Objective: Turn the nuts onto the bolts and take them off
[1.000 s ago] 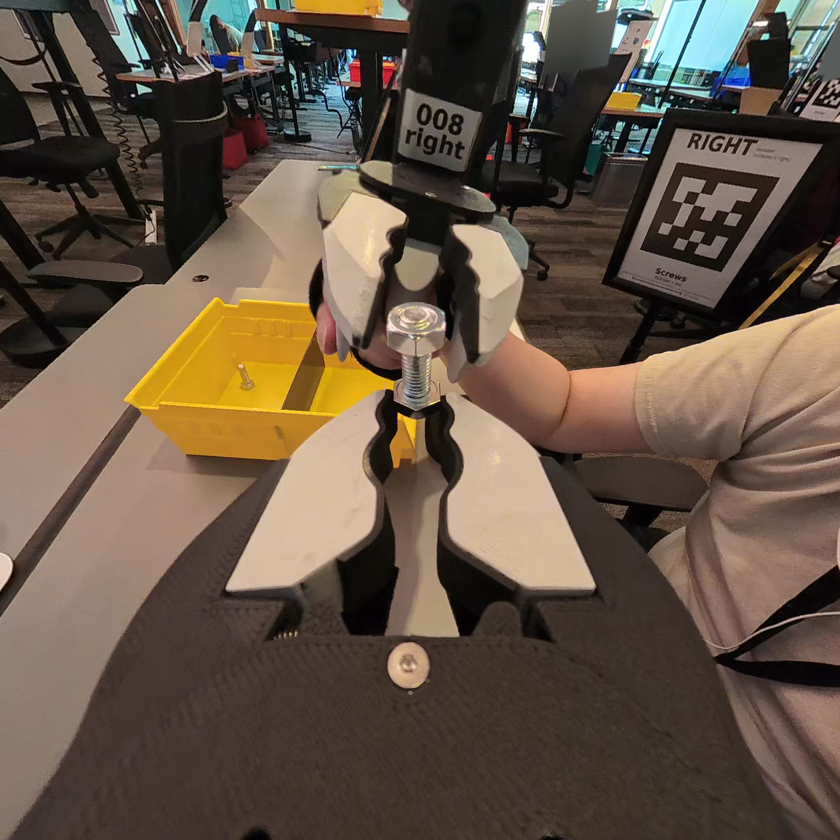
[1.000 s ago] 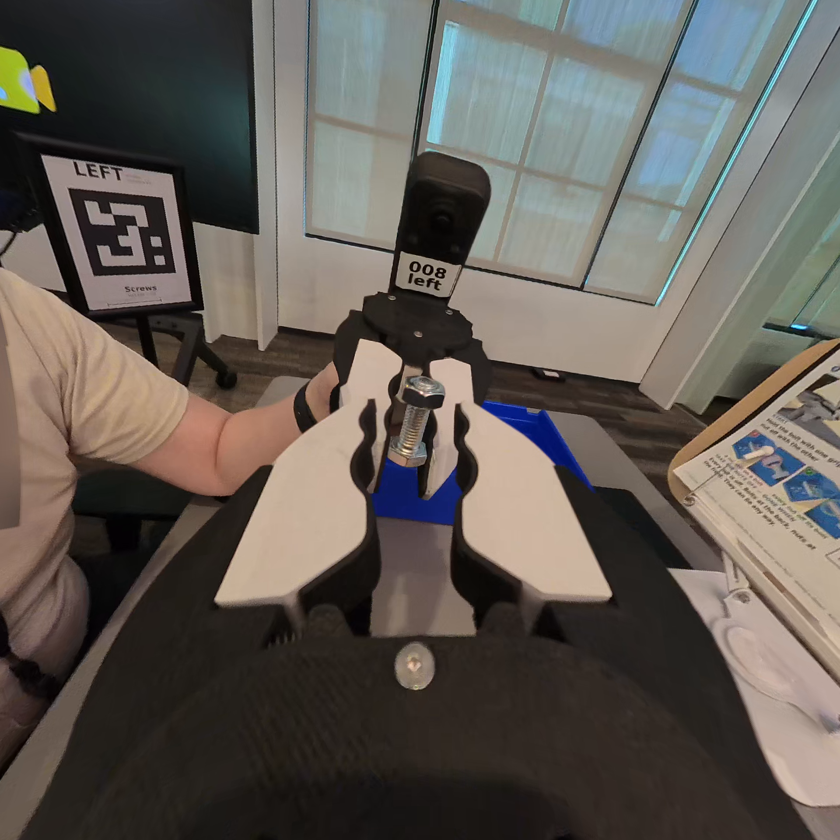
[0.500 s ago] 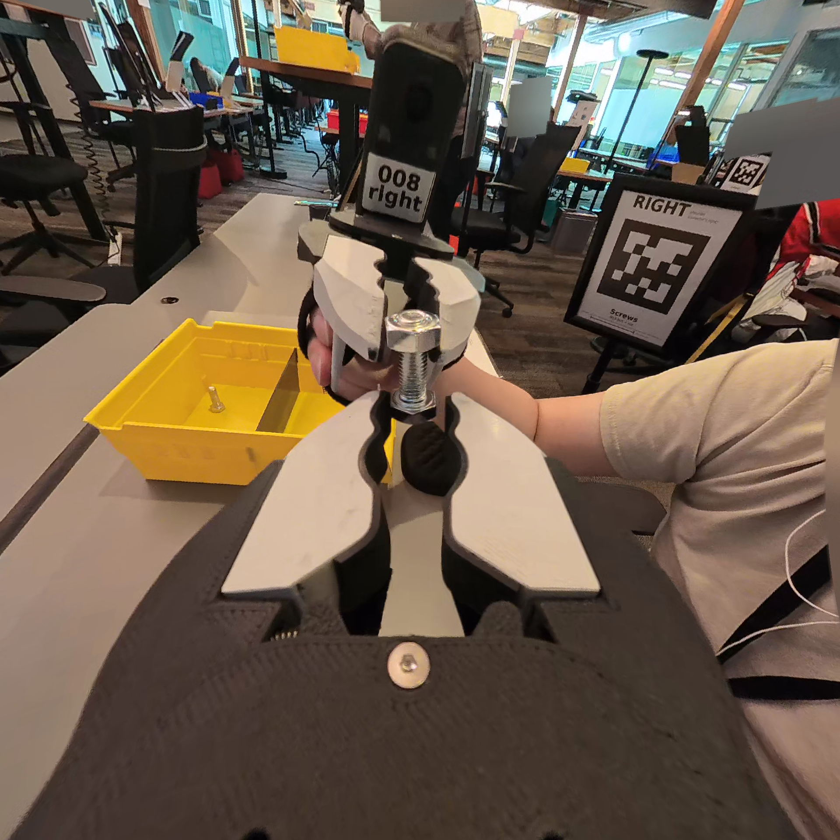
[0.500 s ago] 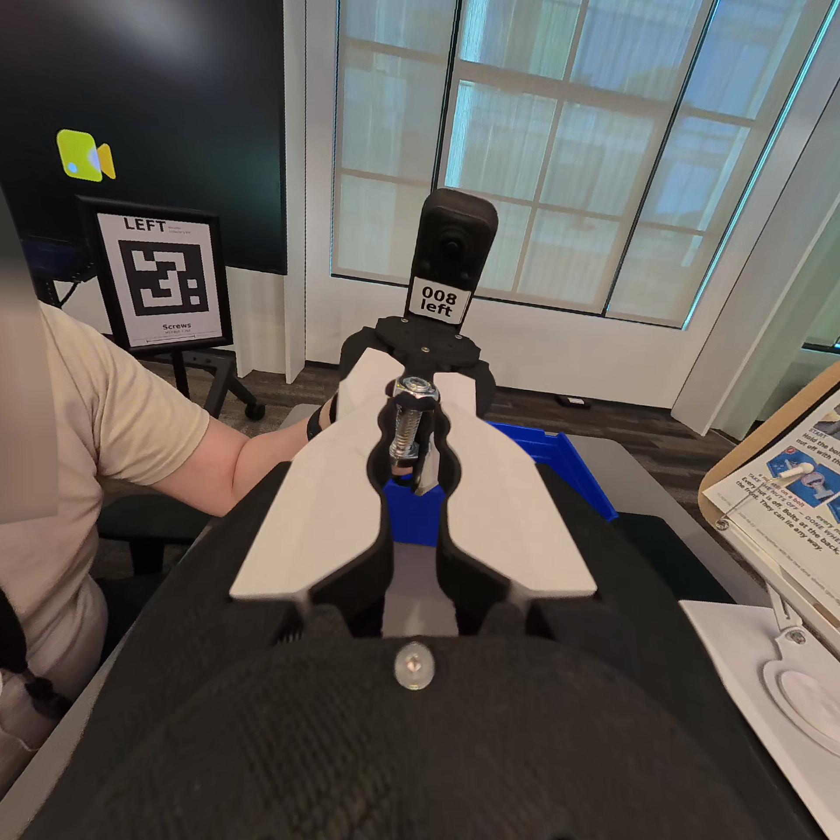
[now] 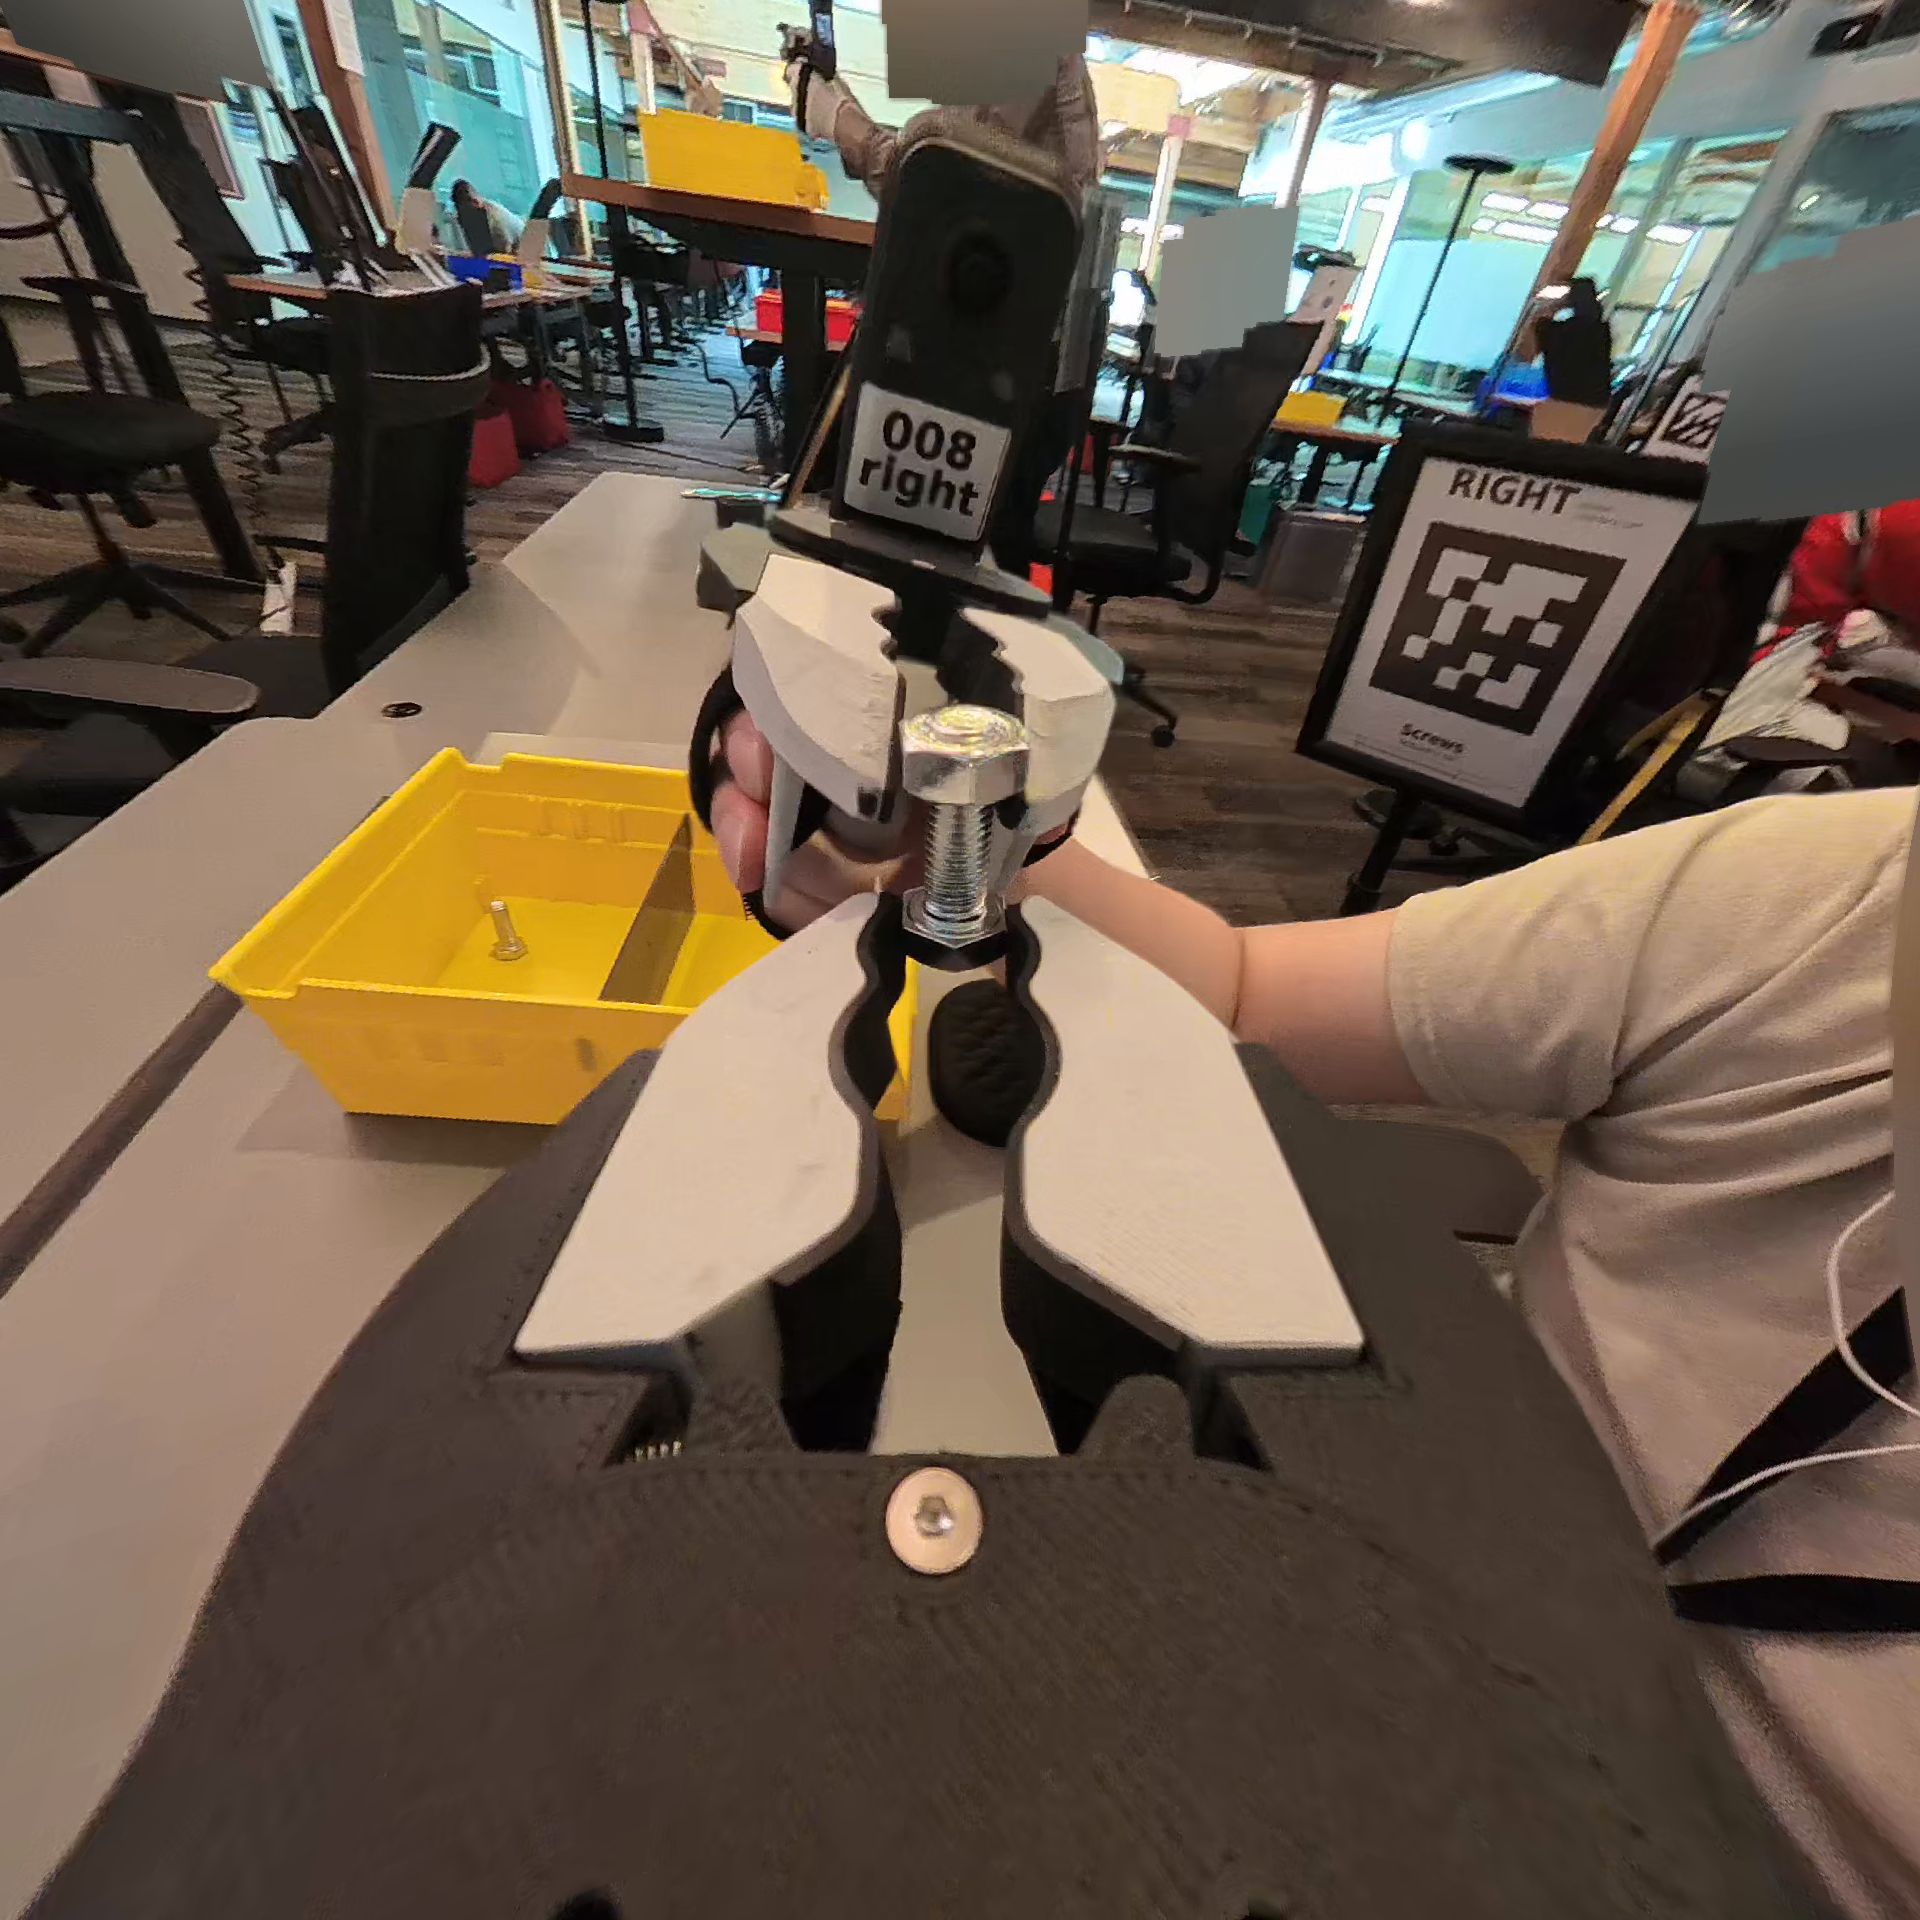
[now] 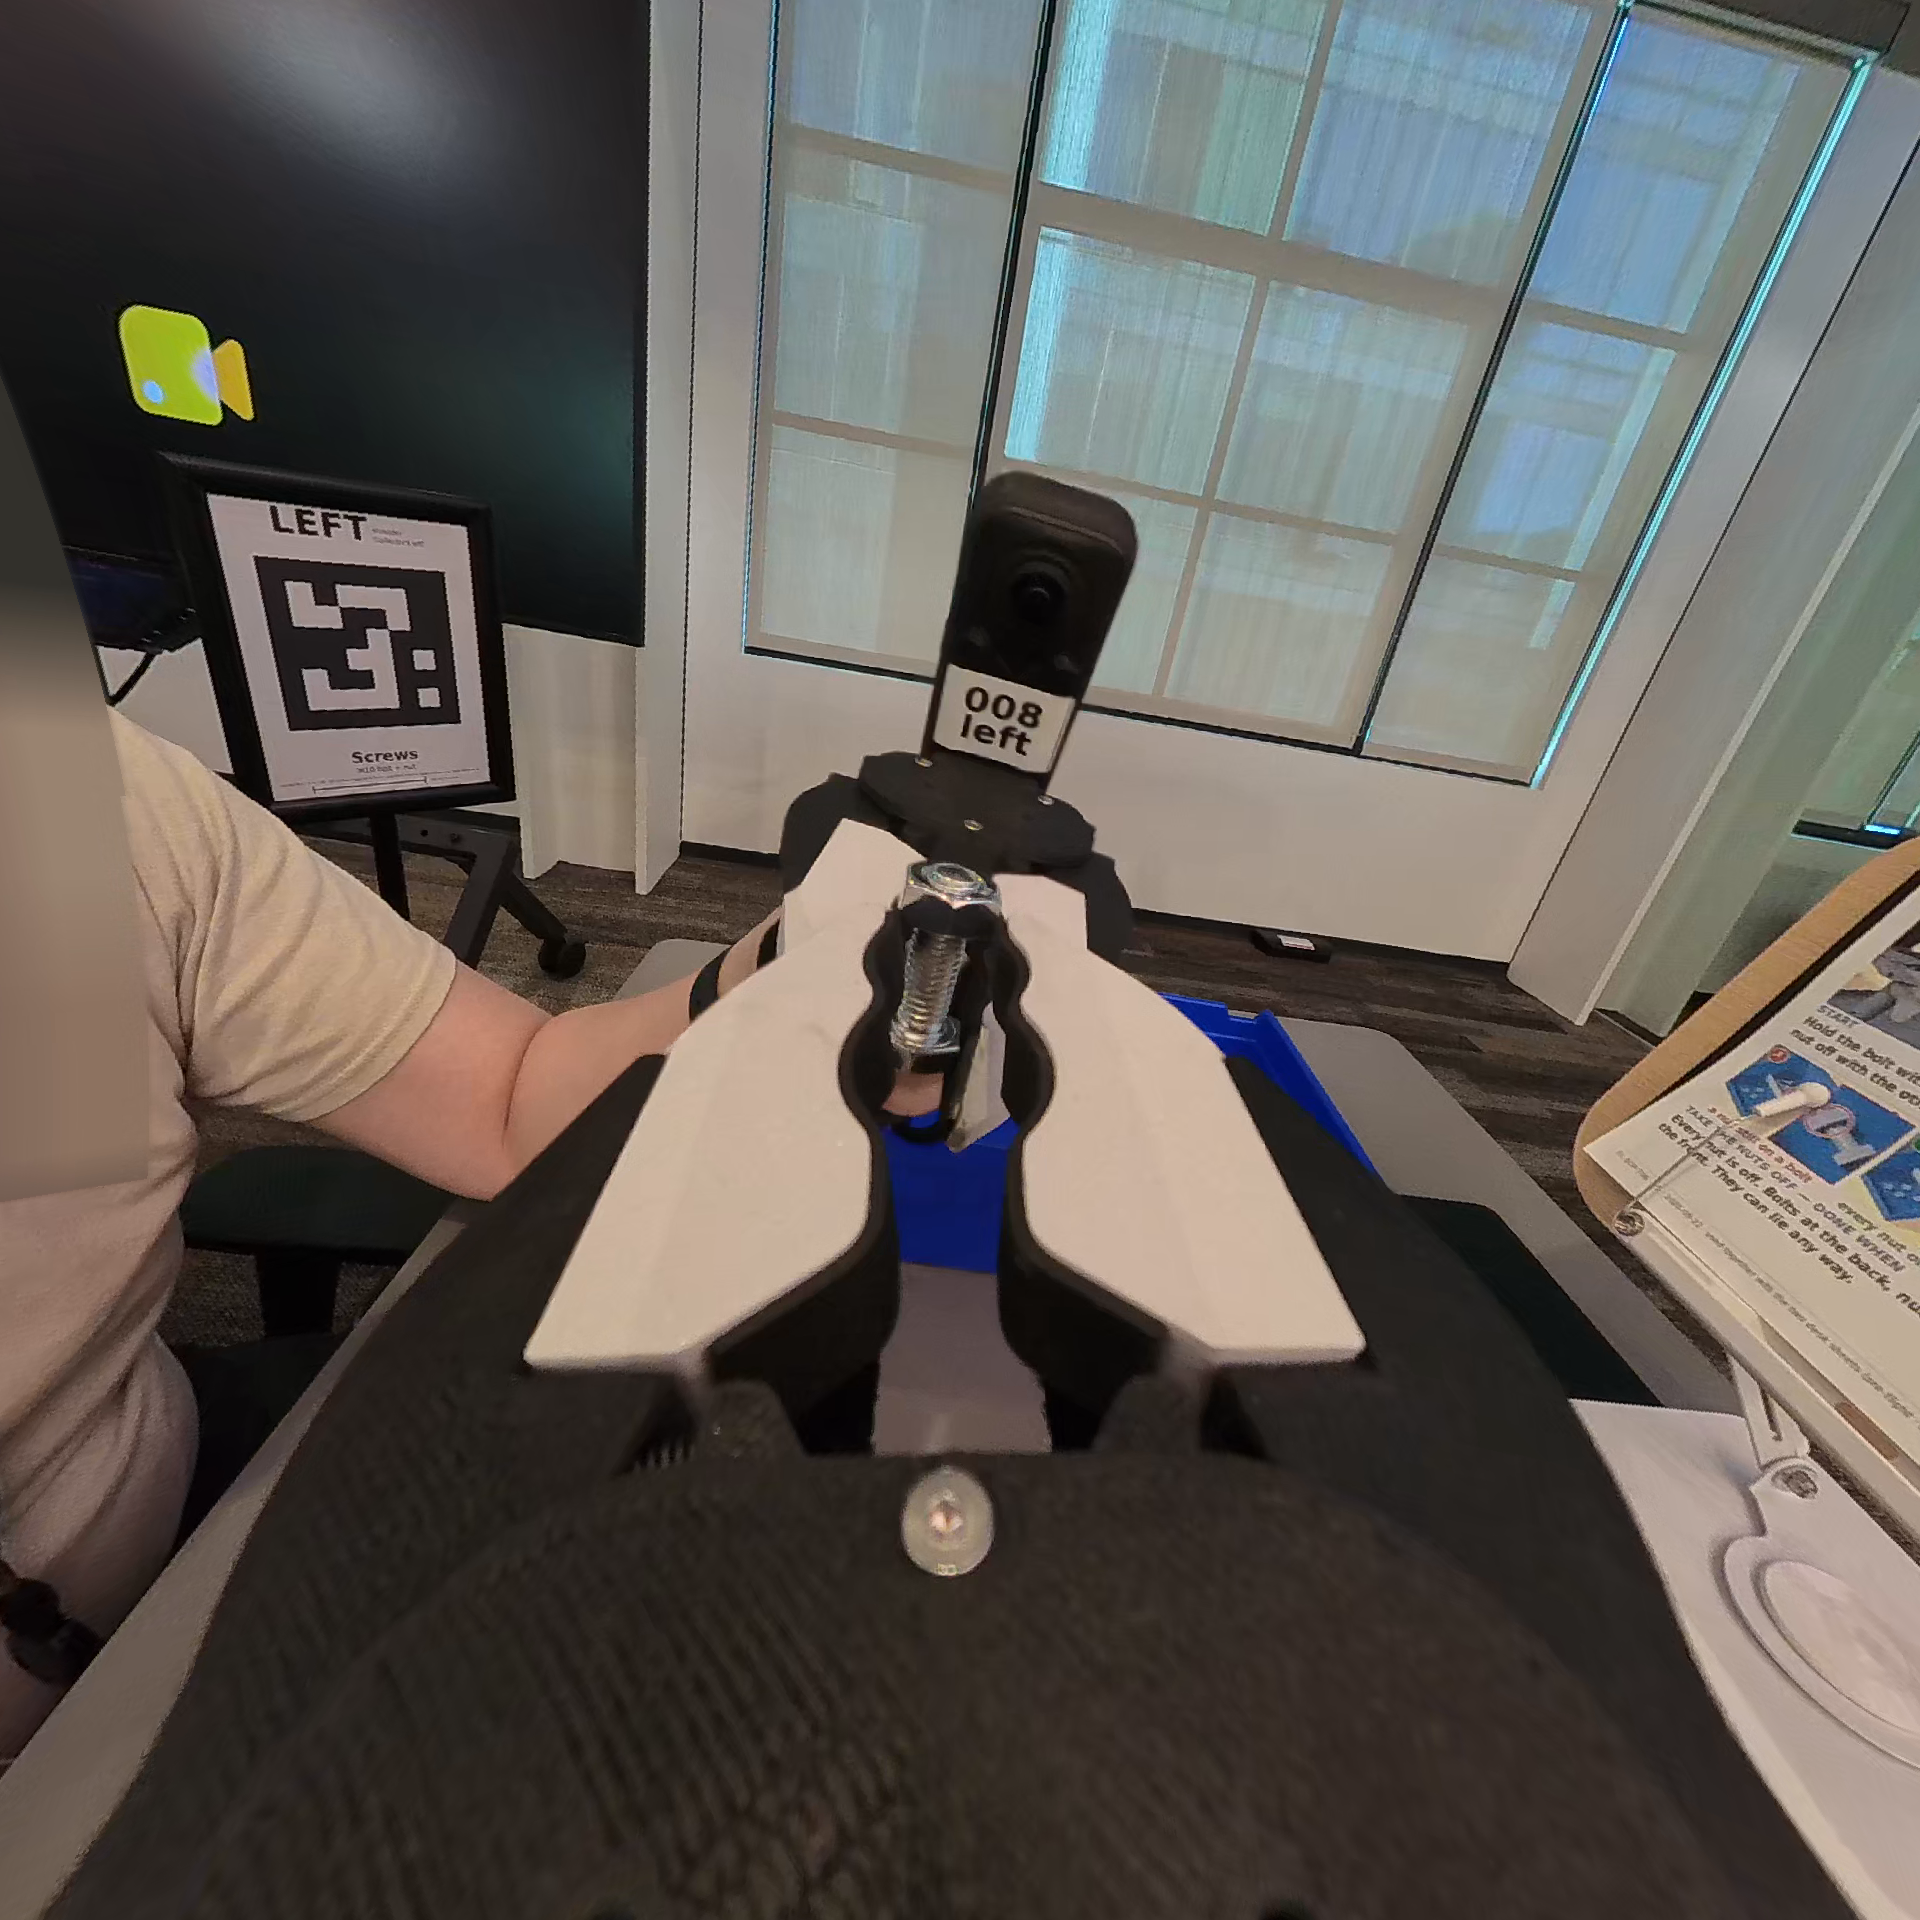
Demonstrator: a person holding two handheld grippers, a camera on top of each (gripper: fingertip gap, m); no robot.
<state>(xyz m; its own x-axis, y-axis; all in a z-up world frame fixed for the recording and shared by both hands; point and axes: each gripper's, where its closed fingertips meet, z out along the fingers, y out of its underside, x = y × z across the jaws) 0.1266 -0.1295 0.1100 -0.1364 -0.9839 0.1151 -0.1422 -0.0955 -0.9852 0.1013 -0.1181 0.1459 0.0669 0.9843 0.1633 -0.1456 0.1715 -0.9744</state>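
A silver bolt [image 5: 961,852] stands upright in the air between my two grippers, head up. A silver nut [image 5: 951,920] sits low on its thread. My left gripper [image 5: 951,935] is shut on the nut from below. My right gripper [image 5: 961,790] comes in from the far side and grips the bolt head. In the right wrist view my right gripper [image 6: 940,914] is shut on the head of the bolt [image 6: 930,977]. The nut [image 6: 925,1037] shows in the gap between its fingers, held by my left gripper [image 6: 935,1049] beyond.
A yellow bin [image 5: 416,1049] with a divider and one small bolt [image 5: 504,930] stands on the grey table [image 5: 156,1299] to the left. A blue bin [image 6: 1268,1070] lies under the grippers. An instruction sheet on a clipboard [image 6: 1766,1143] stands at the right. A person's arm [image 5: 1299,997] reaches in. Both grippers' tips are close together, under 4 cm apart.
My right gripper, open and wide around the bolt a second ago, has moved in and shut on the bolt head. My left gripper has kept its hold on the nut.
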